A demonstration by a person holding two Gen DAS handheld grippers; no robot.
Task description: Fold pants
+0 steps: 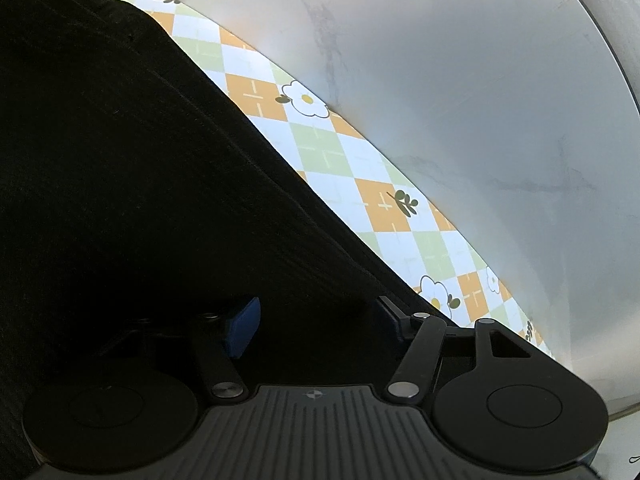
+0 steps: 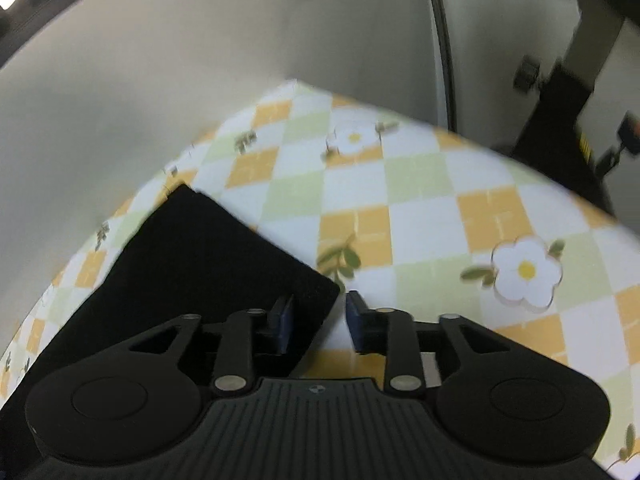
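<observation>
Your right gripper (image 2: 318, 326), fingers apart and empty, straddles the black pants (image 2: 208, 264) corner; your left gripper (image 1: 316, 326) also gapes over them.

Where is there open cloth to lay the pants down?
Free: the checked tablecloth right of the black pants, out to its far edge. Crowded: the cloth's left side, under the pants, where the right gripper straddles their corner.
</observation>
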